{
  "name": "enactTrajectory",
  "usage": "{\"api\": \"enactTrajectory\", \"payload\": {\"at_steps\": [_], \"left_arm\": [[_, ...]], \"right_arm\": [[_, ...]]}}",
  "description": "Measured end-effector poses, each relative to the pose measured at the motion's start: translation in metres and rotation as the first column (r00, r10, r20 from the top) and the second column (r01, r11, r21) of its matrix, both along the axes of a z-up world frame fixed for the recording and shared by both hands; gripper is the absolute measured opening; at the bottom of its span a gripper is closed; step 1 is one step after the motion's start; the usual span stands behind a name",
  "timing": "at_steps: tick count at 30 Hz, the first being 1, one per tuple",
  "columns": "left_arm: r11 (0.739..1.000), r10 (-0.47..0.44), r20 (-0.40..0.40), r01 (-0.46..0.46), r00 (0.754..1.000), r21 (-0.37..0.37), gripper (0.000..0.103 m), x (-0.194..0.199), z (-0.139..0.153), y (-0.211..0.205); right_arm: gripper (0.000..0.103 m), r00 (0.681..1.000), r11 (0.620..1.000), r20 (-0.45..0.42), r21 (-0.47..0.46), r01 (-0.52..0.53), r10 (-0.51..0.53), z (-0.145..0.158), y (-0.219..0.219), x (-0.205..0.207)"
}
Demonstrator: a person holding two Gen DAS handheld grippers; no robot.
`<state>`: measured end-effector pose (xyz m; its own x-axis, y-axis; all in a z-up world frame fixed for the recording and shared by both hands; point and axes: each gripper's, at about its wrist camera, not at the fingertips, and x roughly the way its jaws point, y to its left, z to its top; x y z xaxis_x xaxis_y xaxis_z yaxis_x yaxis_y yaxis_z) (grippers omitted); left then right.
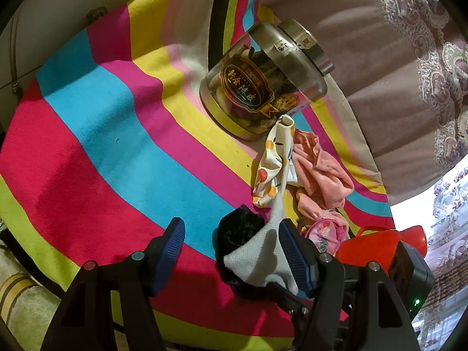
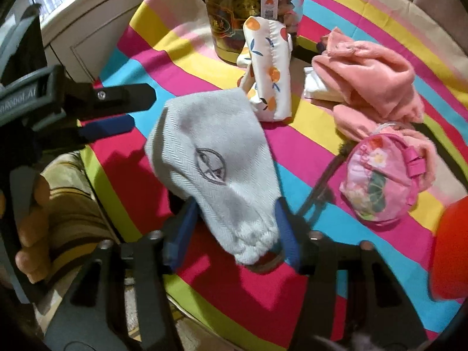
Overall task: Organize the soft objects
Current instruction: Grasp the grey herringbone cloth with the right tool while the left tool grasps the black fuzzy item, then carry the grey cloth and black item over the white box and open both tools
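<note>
Near the striped tablecloth's point(image 2: 187, 67) front edge, the right gripper point(image 2: 234, 228) pinched a pale grey knitted sock point(image 2: 210, 152), while the left gripper's point(image 1: 231, 251) fingers stood spread.

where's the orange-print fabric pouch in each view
Left wrist view: the orange-print fabric pouch lies right of centre, just below the jar, touching the pink cloth.
Right wrist view: the pouch stands upper centre, in front of the jar, left of the pink cloth.
Shared landmark: the jar with the metal lid.
</note>
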<state>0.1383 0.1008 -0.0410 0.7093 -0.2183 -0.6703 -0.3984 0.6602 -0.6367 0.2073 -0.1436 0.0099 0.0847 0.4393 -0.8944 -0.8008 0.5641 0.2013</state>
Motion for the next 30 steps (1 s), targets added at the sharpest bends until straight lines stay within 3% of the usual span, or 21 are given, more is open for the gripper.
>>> {"api": "enactTrajectory", "payload": {"at_steps": [3, 10, 21, 30], "left_arm": [[1.000, 0.000, 0.000, 0.000, 1.000, -0.001, 0.067, 0.001, -0.001, 0.000], [1.000, -0.004, 0.008, 0.004, 1.000, 0.006, 0.067, 0.003, -0.002, -0.003], [0.996, -0.076, 0.009, 0.075, 0.997, 0.056, 0.067, 0.013, 0.000, -0.020], [0.966, -0.206, -0.081, 0.216, 0.975, 0.140, 0.057, 0.037, -0.011, -0.053]], "right_arm": [[0.032, 0.999, 0.999, -0.036, 0.032, 0.004, -0.003, -0.001, -0.001, 0.004], [0.016, 0.999, 0.998, -0.034, 0.055, 0.038, -0.036, -0.001, -0.008, 0.006], [0.014, 0.971, 0.960, -0.040, 0.144, 0.239, -0.236, 0.022, -0.063, 0.017], [0.014, 0.949, 0.940, 0.048, 0.161, 0.301, -0.312, 0.046, -0.085, 0.005]]}}
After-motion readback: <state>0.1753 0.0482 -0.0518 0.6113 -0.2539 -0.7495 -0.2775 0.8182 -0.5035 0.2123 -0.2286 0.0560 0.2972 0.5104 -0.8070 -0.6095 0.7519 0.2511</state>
